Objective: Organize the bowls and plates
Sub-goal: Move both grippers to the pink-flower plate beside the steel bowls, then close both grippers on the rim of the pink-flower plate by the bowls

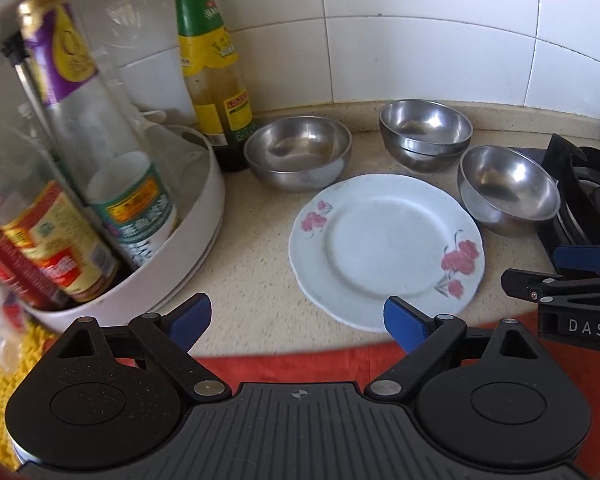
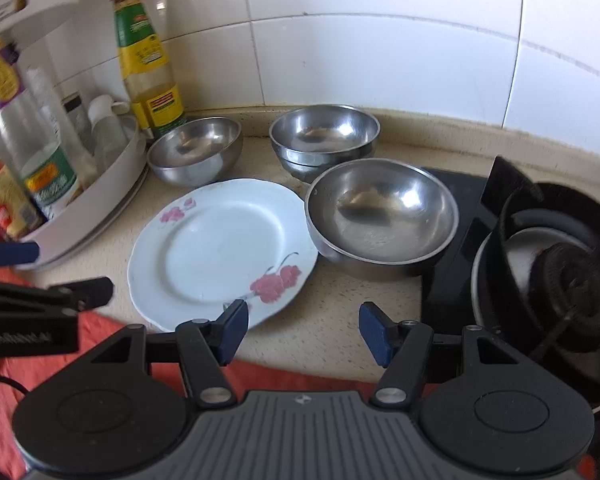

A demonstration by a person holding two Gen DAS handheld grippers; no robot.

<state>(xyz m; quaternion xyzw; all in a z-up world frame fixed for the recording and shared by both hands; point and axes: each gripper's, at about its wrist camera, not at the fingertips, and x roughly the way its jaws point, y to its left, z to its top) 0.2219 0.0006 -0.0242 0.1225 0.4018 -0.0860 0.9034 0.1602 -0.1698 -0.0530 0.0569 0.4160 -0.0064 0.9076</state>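
Here, plate: the flowered plate [image 1: 386, 250] lies flat on the counter [image 1: 256, 280], near its front edge, easy to reach.
Bowls: steel bowls ring its far side, one nested pair [image 1: 426, 134], two singles [image 1: 298, 152] [image 1: 508, 190]; probably awaiting stacking.
Left hand-held gripper [image 1: 298, 318]: wide open, empty, just before the plate's rim.
Right hand-held gripper [image 2: 302, 330]: partly open, empty.
Rack: condiment rack [image 1: 204, 216] crowds the left.

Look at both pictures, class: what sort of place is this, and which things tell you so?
Most likely a home kitchen counter: white wall tiles behind it, a gas hob burner at one side, and sauce bottles beside steel bowls and a flowered plate.
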